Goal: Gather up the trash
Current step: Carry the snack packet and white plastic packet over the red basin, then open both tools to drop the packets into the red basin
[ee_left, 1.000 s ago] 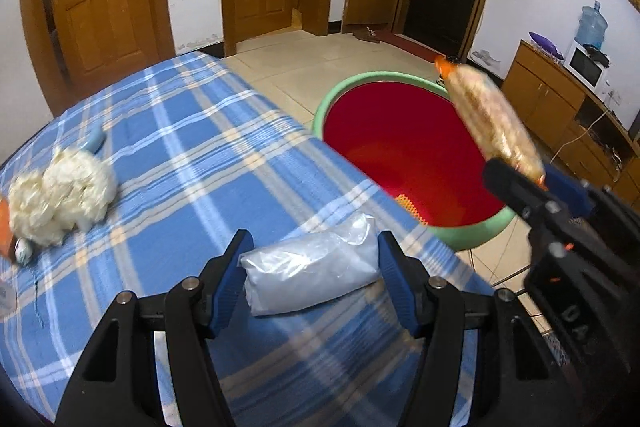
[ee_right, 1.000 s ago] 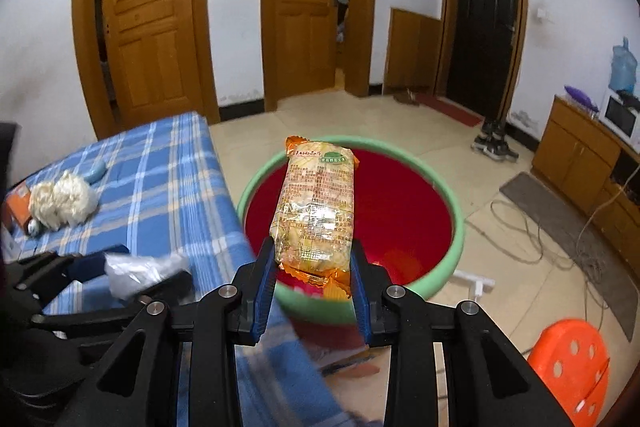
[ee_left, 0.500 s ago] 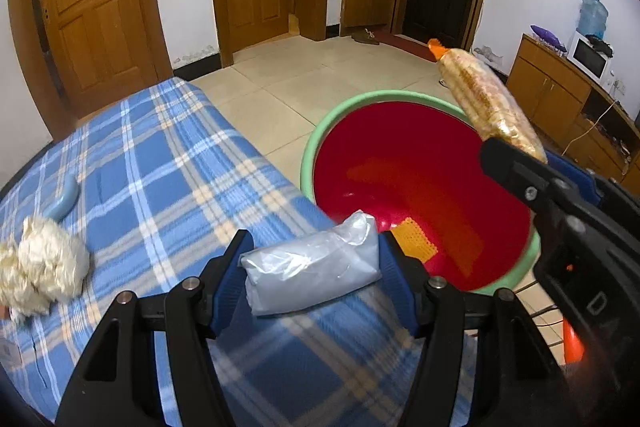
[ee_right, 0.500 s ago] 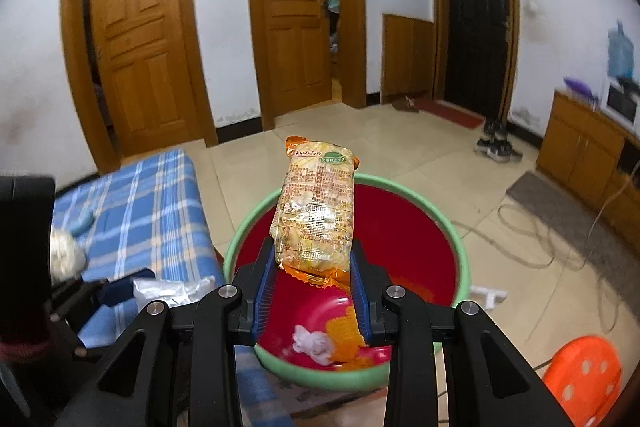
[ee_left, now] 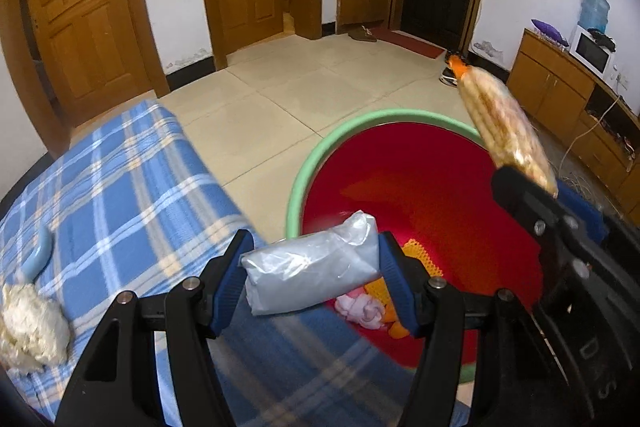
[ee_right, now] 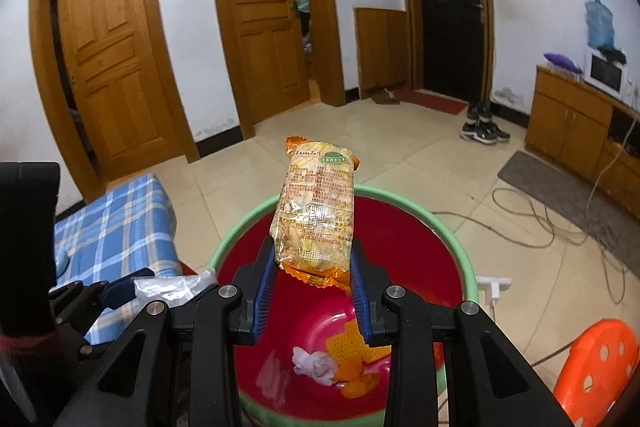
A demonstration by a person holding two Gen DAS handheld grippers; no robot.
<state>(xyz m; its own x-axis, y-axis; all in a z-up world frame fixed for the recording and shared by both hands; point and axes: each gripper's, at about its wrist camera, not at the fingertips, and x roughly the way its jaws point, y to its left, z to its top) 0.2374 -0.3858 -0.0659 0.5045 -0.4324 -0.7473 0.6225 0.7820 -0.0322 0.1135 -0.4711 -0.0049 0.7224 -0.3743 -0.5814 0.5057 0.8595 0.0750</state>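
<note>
Trash is held in both grippers over a red basin (ee_left: 420,183) with a green rim. On the left, a blue checked cloth (ee_left: 120,187) carries a white fluffy wad (ee_left: 28,327), cut off by the frame edge. The left gripper (ee_left: 312,273) clamps a clear plastic bag (ee_left: 312,267) at the basin's near rim. The right gripper (ee_right: 314,281) pinches the lower end of an orange snack packet (ee_right: 316,215), upright above the basin; its print is too small to read. Scraps (ee_right: 340,359) lie in the basin, partly hidden by the fingers.
</note>
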